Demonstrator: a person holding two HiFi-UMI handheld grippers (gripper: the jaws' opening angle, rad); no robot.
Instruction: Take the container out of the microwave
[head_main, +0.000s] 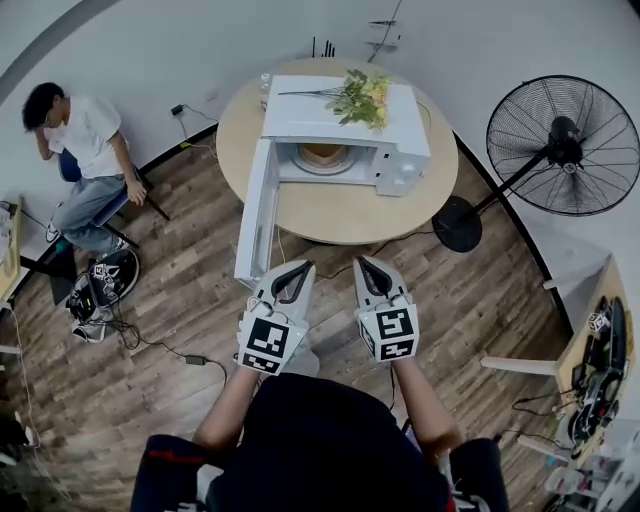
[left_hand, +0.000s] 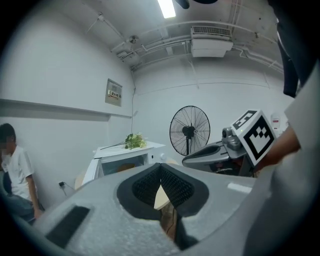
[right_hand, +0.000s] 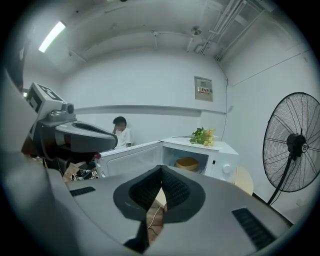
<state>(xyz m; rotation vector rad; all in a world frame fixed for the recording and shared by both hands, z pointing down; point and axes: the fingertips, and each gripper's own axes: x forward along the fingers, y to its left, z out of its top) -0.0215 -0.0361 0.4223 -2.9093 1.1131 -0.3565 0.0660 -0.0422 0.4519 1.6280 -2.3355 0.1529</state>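
Container (head_main: 322, 155) sits in the open microwave (head_main: 300, 120); short of it, left gripper (head_main: 302, 270) and right gripper (head_main: 366, 268) point forward, jaws pressed together.

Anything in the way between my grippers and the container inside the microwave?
Nothing visible does. The microwave door stands swung open to the left, leaving the container in the cavity exposed toward both grippers. Only bare table lies ahead of it. The left gripper and right gripper are short of the table, jaws shut, empty.
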